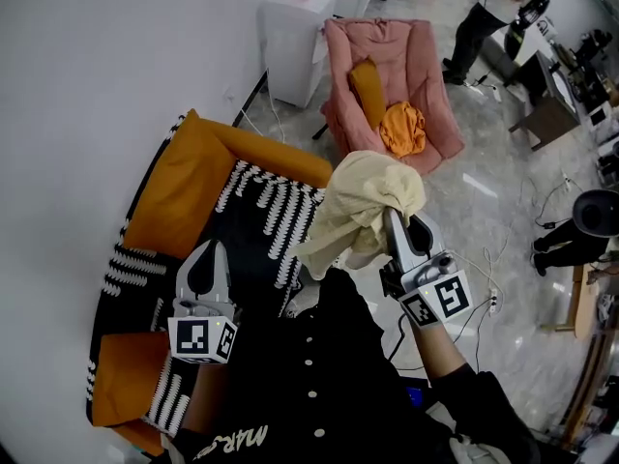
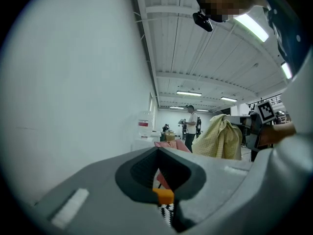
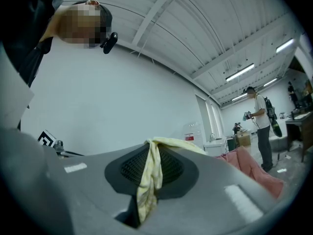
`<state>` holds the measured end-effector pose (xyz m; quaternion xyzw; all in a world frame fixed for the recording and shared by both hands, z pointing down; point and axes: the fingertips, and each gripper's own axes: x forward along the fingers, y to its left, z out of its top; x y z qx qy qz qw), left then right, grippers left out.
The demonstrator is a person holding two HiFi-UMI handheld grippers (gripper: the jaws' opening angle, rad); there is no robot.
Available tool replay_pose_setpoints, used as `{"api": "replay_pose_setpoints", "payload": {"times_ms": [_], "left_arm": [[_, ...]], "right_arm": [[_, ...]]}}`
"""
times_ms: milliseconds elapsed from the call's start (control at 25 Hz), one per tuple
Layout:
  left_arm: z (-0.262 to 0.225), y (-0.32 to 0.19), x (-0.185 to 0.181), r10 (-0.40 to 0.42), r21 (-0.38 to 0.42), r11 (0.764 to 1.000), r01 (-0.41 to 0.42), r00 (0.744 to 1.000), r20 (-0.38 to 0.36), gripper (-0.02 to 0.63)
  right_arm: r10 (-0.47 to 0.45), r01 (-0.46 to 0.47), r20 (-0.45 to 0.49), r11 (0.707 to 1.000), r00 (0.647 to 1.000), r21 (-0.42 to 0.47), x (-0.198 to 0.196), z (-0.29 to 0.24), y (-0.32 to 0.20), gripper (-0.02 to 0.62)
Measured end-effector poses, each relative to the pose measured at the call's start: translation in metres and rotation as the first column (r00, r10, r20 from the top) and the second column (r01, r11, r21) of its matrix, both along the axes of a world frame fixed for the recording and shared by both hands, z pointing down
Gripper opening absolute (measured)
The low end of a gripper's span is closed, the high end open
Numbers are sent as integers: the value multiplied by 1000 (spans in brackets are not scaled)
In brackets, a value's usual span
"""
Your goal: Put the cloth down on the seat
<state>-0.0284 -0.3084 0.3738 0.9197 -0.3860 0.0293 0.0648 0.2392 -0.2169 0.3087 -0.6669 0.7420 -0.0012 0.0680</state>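
Pinching the pale yellow cloth (image 1: 360, 204) in the right gripper (image 1: 395, 217), bunched and held in the air, not yet on the orange seat (image 1: 184, 187) with its striped cover. Holding the left gripper (image 1: 206, 251) over that seat, jaws together and empty.

A big lab hall: strip lights (image 2: 190, 93) overhead, cables (image 1: 486, 259) across glossy floor (image 1: 503, 162) right of the right gripper (image 1: 398, 222), equipment desks (image 1: 551, 114) and a pink armchair (image 1: 430, 75) beyond it.
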Motion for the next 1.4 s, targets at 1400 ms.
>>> {"api": "replay_pose_setpoints", "payload": {"times_ms": [1400], "left_arm": [[10,-186,112,-303,-48,951,306,952,51,0]], "right_arm": [[-331,331,9,943,944,-44,118,16,-279,58]]}}
